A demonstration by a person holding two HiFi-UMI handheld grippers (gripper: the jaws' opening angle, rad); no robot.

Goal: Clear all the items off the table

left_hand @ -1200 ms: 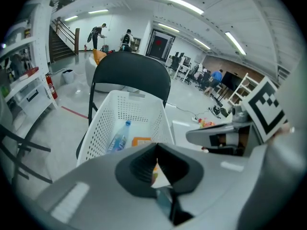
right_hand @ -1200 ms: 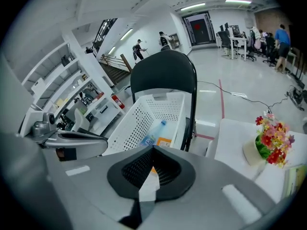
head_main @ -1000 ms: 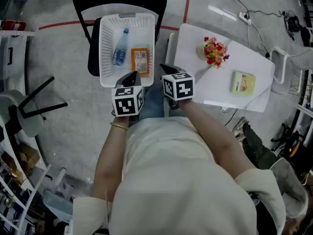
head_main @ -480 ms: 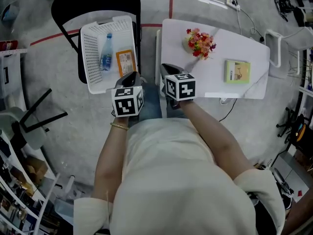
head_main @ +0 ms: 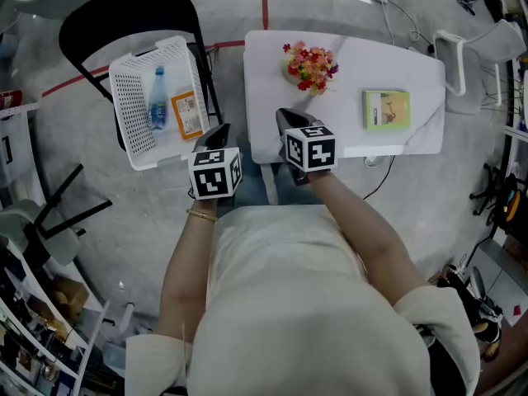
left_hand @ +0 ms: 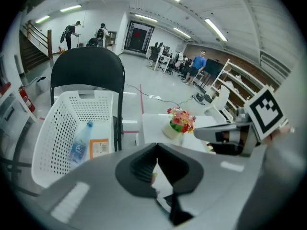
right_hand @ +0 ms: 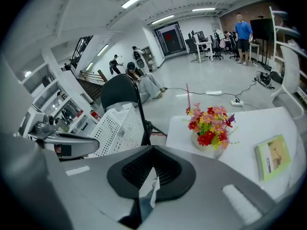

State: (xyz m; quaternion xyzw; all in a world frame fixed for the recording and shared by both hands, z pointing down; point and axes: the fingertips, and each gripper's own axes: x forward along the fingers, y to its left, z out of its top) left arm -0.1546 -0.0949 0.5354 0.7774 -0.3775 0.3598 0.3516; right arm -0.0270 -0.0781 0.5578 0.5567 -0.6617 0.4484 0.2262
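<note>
I hold both tools at the near edge of the white rectangular table. Left gripper: jaws closed tip to tip, nothing between them. Right gripper: same, closed and empty.

On the table, a small white pot of red, pink and yellow flowers stands toward the left. A flat green-and-yellow booklet lies to its right, well apart.

Left of the table, a white perforated plastic basket sits on a black metal chair. In it a clear plastic water bottle with blue label and an orange flat packet lie side by side.
</note>
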